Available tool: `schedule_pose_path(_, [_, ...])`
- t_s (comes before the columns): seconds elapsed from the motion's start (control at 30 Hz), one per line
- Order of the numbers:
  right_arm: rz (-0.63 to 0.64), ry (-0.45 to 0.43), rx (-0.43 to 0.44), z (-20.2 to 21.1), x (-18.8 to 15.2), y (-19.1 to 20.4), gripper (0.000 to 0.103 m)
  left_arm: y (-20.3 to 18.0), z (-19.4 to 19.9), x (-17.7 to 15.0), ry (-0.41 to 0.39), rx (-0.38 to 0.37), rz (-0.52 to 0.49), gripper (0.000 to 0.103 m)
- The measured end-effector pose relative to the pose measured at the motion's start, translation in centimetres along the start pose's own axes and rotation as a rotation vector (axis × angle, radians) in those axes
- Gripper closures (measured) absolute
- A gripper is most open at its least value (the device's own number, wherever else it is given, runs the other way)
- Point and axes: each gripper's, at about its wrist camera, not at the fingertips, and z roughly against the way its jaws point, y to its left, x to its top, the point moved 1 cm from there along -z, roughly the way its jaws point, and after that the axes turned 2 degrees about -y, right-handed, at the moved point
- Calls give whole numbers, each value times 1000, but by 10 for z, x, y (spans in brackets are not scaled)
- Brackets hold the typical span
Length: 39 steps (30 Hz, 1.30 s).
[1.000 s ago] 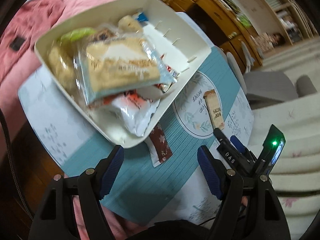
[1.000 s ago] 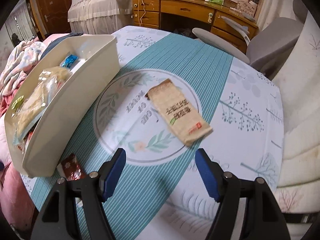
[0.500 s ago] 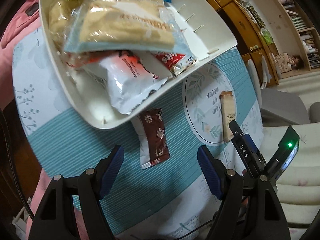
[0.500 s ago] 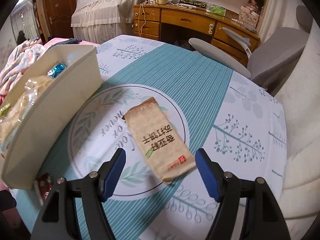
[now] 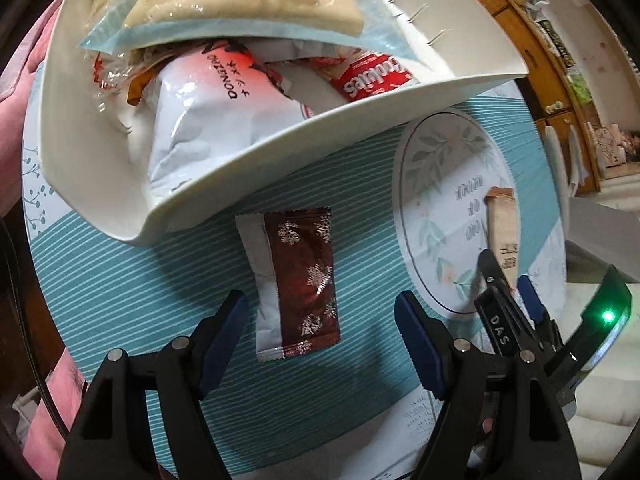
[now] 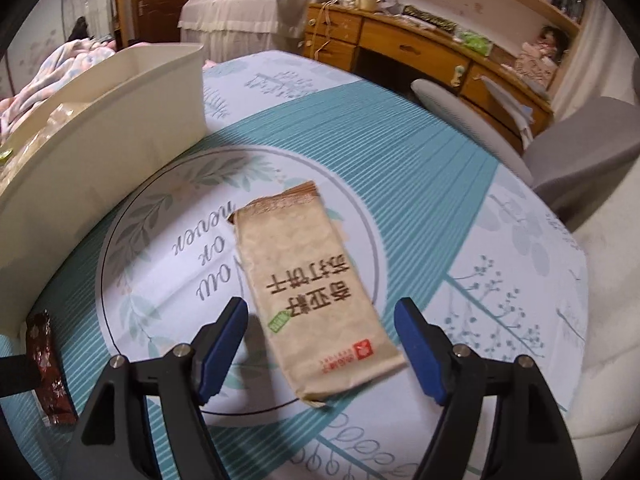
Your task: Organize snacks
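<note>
A brown snowflake-print snack packet [image 5: 298,282] lies flat on the teal tablecloth, just in front of a white bin [image 5: 280,152] piled with several snack bags. My left gripper [image 5: 320,320] is open, its jaws on either side of the packet's near end. A tan cracker packet [image 6: 316,288] lies on the cloth's round print; my right gripper [image 6: 320,324] is open around its near half. The tan packet [image 5: 502,228] and the right gripper's fingers [image 5: 496,280] show in the left wrist view. The brown packet [image 6: 48,368] and bin [image 6: 100,164] show at the right wrist view's left.
The round table [image 6: 500,280] has a white sofa [image 6: 608,320] close on the right and a grey chair [image 6: 580,152] behind. A wooden desk [image 6: 420,48] stands farther back. Pink bedding [image 5: 16,60] lies left of the table.
Both grippers have moved forward and down. The brown packet now lies between the left jaws and the tan packet between the right jaws. Both stay open.
</note>
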Motion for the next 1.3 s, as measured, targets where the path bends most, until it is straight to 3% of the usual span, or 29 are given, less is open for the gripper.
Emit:
schedule_pose_path(0.37, [-83,-9,72,-6,-3,-12,27,-7,-14,4,28,27,12,41])
schedule_pose_path(0.47, [-77,-19,75,-4,-4,-10,32,-6,-15,4,31,47,12,48])
schedule_pose_path(0.63, [-51,-17,88,0,-5,-3,44,-2,-15,8,42,56,23,72])
schedule_pose_path(0.8, [-39,16,106,4,-7,1,45,6,-13,9,69,21,37,78])
schedule_pose_path(1.03, [-151,79,207,25,-28,3,45,6,-12,3,131,12,18,83])
schedule_pose_path(1.3, [-228,129,271,58,-52,15,46,14,19,-7,141,-28,-56,85])
